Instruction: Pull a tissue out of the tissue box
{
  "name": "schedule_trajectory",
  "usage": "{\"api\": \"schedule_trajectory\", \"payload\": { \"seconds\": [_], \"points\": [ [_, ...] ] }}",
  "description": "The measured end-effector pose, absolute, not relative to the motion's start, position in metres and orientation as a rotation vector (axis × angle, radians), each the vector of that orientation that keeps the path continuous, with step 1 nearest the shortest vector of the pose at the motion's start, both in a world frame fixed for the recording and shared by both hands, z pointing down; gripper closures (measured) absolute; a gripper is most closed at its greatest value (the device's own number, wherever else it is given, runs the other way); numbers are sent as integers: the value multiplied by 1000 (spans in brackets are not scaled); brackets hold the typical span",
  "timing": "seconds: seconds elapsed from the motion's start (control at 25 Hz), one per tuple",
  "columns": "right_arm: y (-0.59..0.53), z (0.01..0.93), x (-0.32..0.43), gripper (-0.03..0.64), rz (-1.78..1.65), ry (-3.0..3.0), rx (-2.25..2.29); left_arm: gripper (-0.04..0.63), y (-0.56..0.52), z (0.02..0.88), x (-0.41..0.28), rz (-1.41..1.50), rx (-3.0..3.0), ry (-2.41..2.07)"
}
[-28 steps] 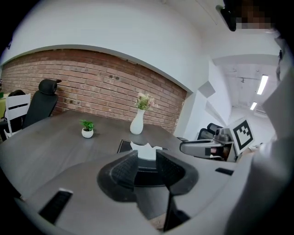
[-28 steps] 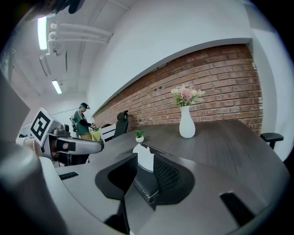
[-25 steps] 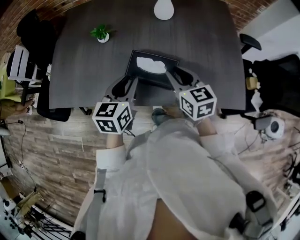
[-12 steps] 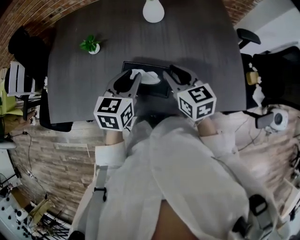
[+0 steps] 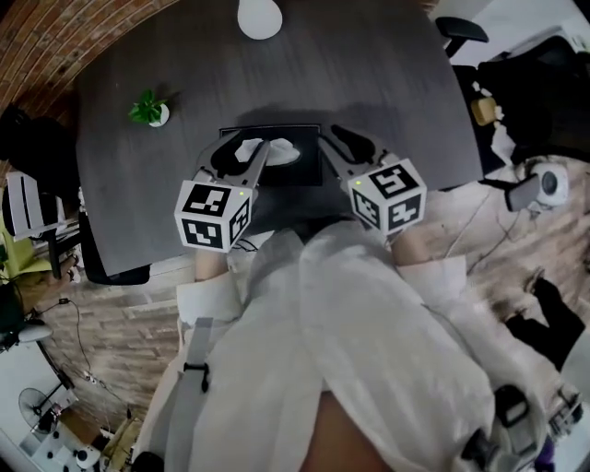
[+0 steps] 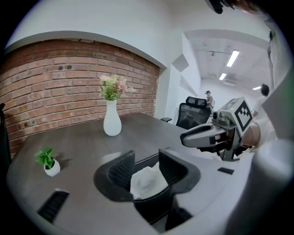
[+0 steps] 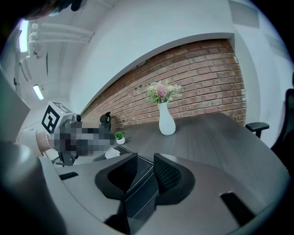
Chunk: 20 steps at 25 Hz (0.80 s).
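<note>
Black leather tissue box (image 6: pixel 154 209) zone, left side first: straddling the white tissue (image 6: pixel 147 181) tuft with the left gripper (image 6: pixel 146 159), having just been opening the jaws wide, not pressing on the tuft yet. Risking a miss or a torn-off corner by closing on only the tip. Also risking a pinch on the box rim by dropping too low, given how close to the slot.

Moving right: keeping the right gripper (image 7: pixel 144 165) partly open over the box's right corner, clamping nothing. Can't tell about touching the box. Likely lifting or dragging the whole box across the table (image 5: pixel 396 74) if pulling without a hold-down. Probably yanking out a second sheet if pulling fast.

Containers, same order:
- Seeing a small white pot (image 5: pixel 159 115) holding a green plant (image 5: pixel 145 104), well left of the box.
- Seeing a white vase (image 5: pixel 260 17) at the far edge, carrying flowers (image 6: pixel 112 87).
- Seeing the box itself near the front edge, presumably holding a stack, showing only the crumpled top sheet through the top opening.
</note>
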State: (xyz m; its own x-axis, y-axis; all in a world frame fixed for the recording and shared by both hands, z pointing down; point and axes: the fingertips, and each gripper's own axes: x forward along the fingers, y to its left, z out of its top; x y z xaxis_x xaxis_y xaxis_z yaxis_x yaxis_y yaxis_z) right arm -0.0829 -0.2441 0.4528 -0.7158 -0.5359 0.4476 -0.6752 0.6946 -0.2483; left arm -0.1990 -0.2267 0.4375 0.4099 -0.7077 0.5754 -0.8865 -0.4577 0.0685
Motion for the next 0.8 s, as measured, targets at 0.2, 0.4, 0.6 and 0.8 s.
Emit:
{"api": "schedule_trajectory", "payload": {
  "seconds": [0.2,0.4,0.6,0.8],
  "points": [
    [-237,453,-82,520,618,-2532,1022,449,-226,441,-189,817,2417,-1199],
    [-224,458,-84,514,655,-2500,1055,449,-222,444,-181,1001,2560,-1067],
    [-217,464,-84,507,685,-2472,1101,449,-220,456,-180,1202,2640,-919],
    [-209,471,-87,505,702,-2437,1117,449,-220,469,-178,1273,2660,-797]
  ]
}}
